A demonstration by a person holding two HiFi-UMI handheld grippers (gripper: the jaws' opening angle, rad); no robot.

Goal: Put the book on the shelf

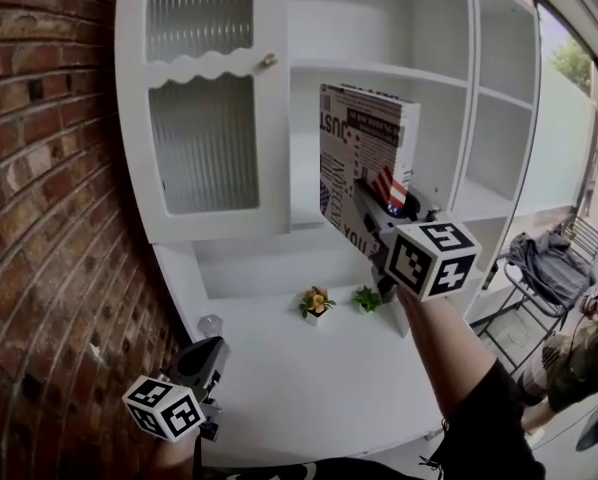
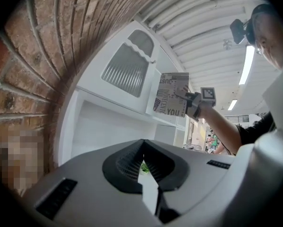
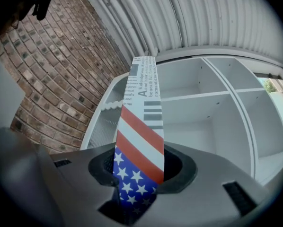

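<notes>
The book (image 1: 364,158), white with black lettering and a stars-and-stripes spine (image 3: 140,150), is held upright in the air in front of the white shelf unit (image 1: 379,68). My right gripper (image 1: 379,203) is shut on its lower spine end, and the book stands level with the middle shelf opening. In the left gripper view the book (image 2: 172,94) shows far off with the right gripper on it. My left gripper (image 1: 207,360) hangs low at the left over the white counter (image 1: 309,378), its jaws together with nothing between them.
A brick wall (image 1: 49,198) runs along the left. The cabinet's ribbed-glass door (image 1: 204,98) is closed at the left of the open shelves. Two small potted plants (image 1: 317,303) stand on the counter. A folding chair (image 1: 544,268) with dark cloth is at the right.
</notes>
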